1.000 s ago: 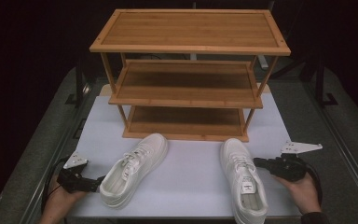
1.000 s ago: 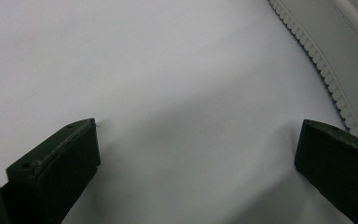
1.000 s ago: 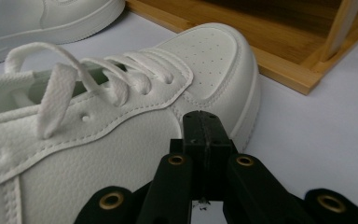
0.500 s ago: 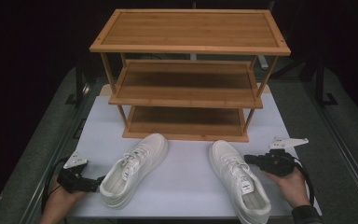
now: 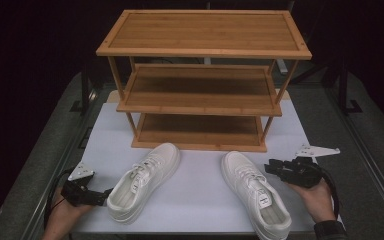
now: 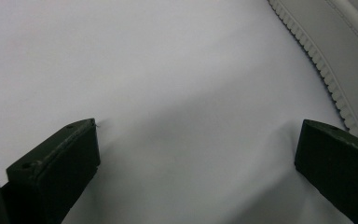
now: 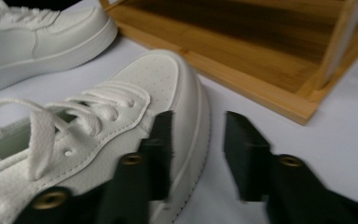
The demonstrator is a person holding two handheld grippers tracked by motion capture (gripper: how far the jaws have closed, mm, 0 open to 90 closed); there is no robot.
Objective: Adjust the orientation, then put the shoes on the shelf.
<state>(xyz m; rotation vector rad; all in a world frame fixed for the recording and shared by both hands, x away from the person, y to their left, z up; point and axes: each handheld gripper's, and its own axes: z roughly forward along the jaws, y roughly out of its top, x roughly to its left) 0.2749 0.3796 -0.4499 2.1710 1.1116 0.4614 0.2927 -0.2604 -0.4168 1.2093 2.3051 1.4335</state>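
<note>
Two white sneakers lie on the white mat (image 5: pixel 200 200) before a wooden three-tier rack (image 5: pixel 202 50). The left sneaker (image 5: pixel 145 182) points up and right; my left gripper (image 5: pixel 107 194) lies at its heel, open wide over bare mat (image 6: pixel 196 140), with the sole's ribbed edge (image 6: pixel 326 60) at the upper right. The right sneaker (image 5: pixel 255 192) lies toe toward the rack. My right gripper (image 5: pixel 269 167) is at its right side near the toe; its jaws have just been opening and stand partly open (image 7: pixel 196 140) astride the sole's rim (image 7: pixel 200 116), not pressing it.
The rack's bottom shelf (image 7: pixel 261 56) stands just beyond the right sneaker's toe, its corner post (image 7: pixel 340 42) close to my right gripper. Grey table strips with dark rails (image 5: pixel 370 150) flank the mat. Bare mat lies between the two sneakers.
The right sneaker's toe has swung to the left, and my right gripper has moved a little left with it. The left gripper and left sneaker have not moved.
</note>
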